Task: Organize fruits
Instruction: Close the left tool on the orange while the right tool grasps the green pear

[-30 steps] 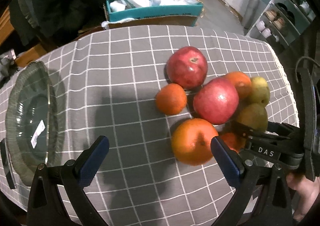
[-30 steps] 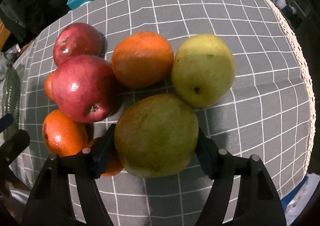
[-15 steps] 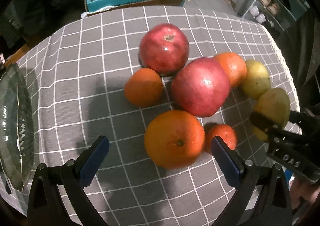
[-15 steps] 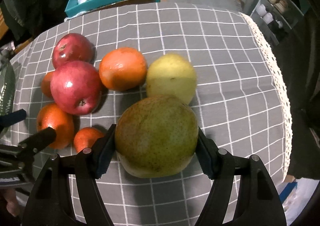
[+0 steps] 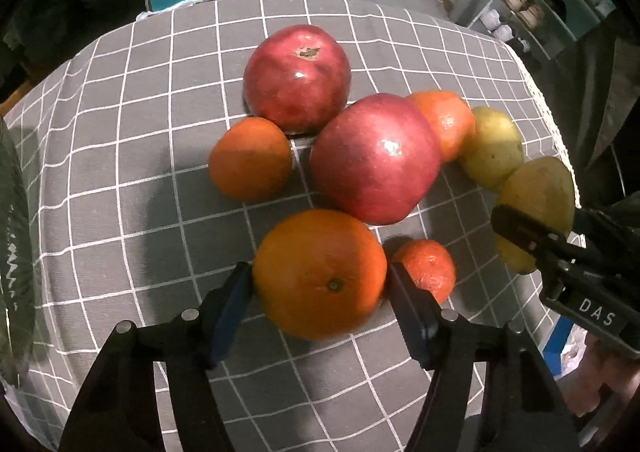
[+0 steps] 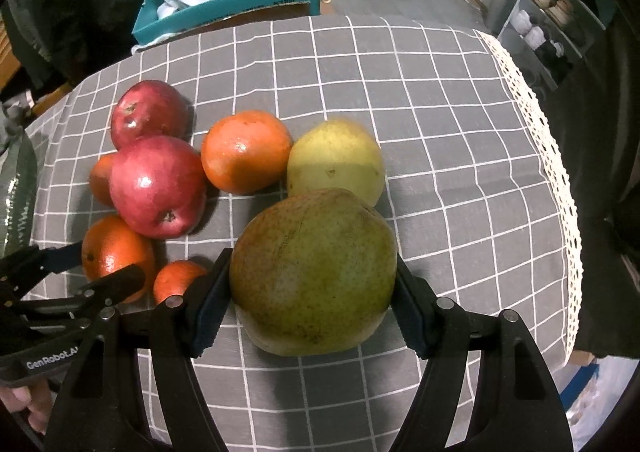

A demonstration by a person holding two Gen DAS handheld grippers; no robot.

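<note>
While clamping a large orange point(image 5: 320, 272) on the checked tablecloth point(image 5: 120, 172) with the left gripper point(image 5: 320, 304), gripped a green pear point(image 6: 314, 272) in the right gripper point(image 6: 314, 308), raised beside the fruit pile.

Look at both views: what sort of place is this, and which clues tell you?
Probably a room in a home: a table under a checked tablecloth with a lace edge, a shoe rack by the wall, and a box of bags behind.

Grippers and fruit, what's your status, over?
Left gripper shut on large orange. Right gripper shut on green pear. Small mandarin beside the left gripper's right finger.
</note>
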